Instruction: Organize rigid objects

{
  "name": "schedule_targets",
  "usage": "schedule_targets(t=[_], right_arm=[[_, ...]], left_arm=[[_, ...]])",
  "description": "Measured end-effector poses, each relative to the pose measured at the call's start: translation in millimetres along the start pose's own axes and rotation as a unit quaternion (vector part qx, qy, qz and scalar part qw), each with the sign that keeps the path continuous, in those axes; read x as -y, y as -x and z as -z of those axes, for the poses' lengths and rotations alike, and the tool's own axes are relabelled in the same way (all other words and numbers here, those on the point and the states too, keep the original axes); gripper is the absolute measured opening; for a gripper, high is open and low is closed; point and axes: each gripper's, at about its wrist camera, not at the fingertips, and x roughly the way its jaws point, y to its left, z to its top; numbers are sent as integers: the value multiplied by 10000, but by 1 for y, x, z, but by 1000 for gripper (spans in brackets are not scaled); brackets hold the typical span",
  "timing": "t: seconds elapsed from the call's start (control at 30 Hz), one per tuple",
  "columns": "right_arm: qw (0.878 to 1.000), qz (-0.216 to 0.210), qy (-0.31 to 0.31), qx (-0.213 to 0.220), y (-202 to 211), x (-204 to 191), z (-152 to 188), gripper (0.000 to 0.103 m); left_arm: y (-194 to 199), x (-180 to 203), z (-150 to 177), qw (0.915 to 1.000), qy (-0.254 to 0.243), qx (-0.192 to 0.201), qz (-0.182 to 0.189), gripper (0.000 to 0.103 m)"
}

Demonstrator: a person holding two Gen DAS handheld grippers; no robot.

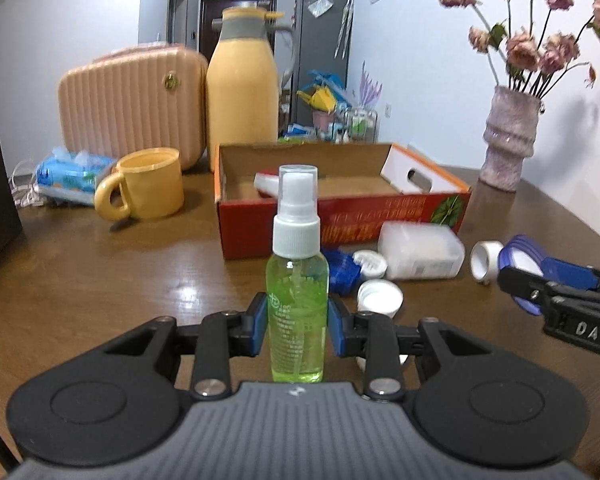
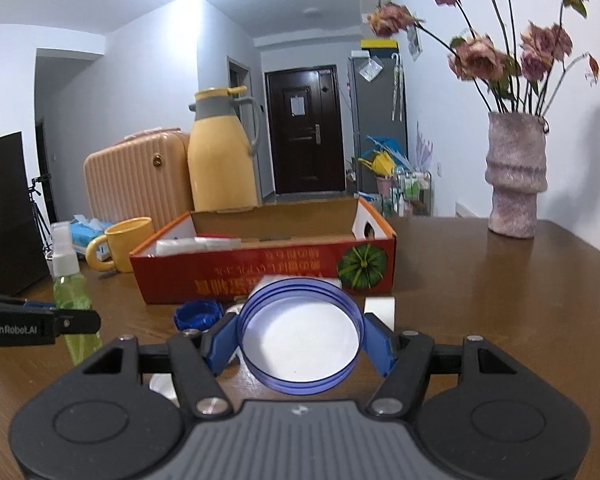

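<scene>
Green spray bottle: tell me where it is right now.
The green spray bottle stands upright, clamped in the left gripper, centre of the left wrist view, in front of the red cardboard box.

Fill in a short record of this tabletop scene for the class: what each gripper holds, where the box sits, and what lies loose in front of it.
left gripper: shut on green spray bottle, held upright
right gripper: shut on blue lid, white inside facing the camera
cardboard box: open, on wooden table, behind both grippers
loose items before the box: white plastic case, white cap, tape roll
</scene>
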Motion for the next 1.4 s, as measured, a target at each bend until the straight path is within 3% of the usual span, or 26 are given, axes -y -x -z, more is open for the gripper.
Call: schedule_targets(t=[0.53, 0.87, 1.4], right_arm=[[9987, 66, 43, 504, -7, 2, -59, 65], [9980, 76, -172, 605, -39, 8, -85, 65], [9985, 90, -279, 459, -110, 18, -108, 65]], left_arm=[[10, 22, -65, 9967, 80, 774, 247, 31], [-21, 27, -98, 9949, 391, 857, 354, 31], [-82, 25, -140, 9932, 671, 935, 186, 32]])
